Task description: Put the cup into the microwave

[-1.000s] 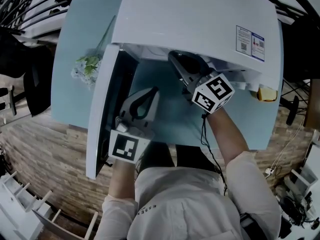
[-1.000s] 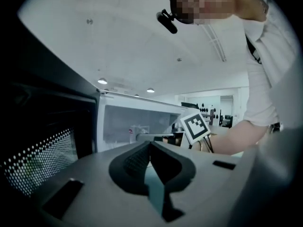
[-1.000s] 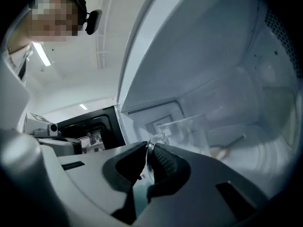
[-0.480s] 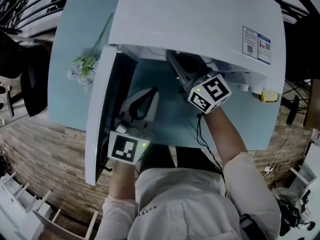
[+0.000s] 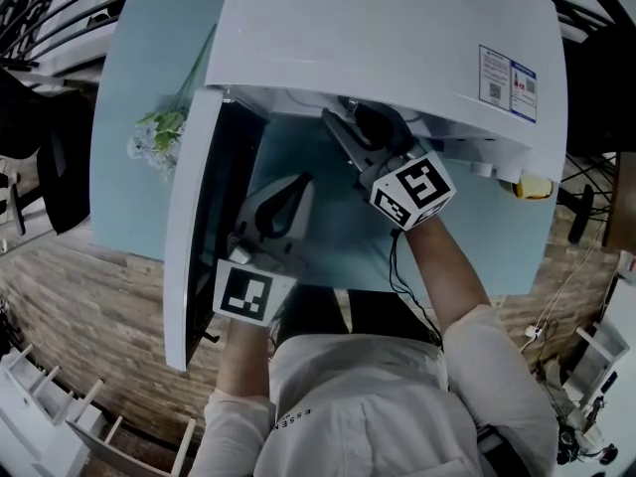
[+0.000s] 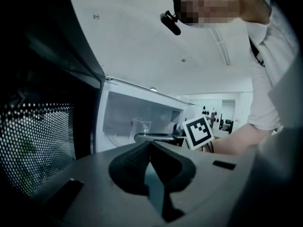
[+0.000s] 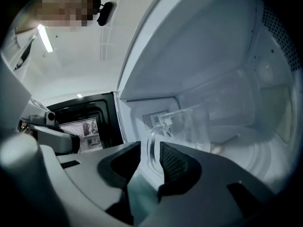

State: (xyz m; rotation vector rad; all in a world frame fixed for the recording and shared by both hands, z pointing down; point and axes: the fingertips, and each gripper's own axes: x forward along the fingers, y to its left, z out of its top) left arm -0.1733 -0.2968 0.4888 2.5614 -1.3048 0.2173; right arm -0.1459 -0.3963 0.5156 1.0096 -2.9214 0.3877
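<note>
The white microwave [image 5: 397, 38] stands on the light blue table [image 5: 328, 237] with its door [image 5: 194, 217] swung open to the left. A clear glass cup [image 7: 189, 126] stands inside the cavity, also visible as the cup [image 6: 140, 126] in the left gripper view. My right gripper [image 7: 150, 157] reaches into the cavity. Its jaws are opening, with the cup's handle [image 7: 154, 145] in the gap between them and the pads apart from it. My left gripper [image 6: 150, 148] is shut on nothing and hovers by the open door, the left gripper [image 5: 296, 185] pointing toward the cavity.
A bunch of pale artificial flowers [image 5: 154, 132] lies on the table left of the door. A small yellow object [image 5: 532, 185] sits at the microwave's right front corner. The perforated door window [image 6: 38, 141] is close on the left gripper's left side.
Both hands stay about where they were. The right gripper's marker cube has rolled slightly, and the head view has shifted a little.
</note>
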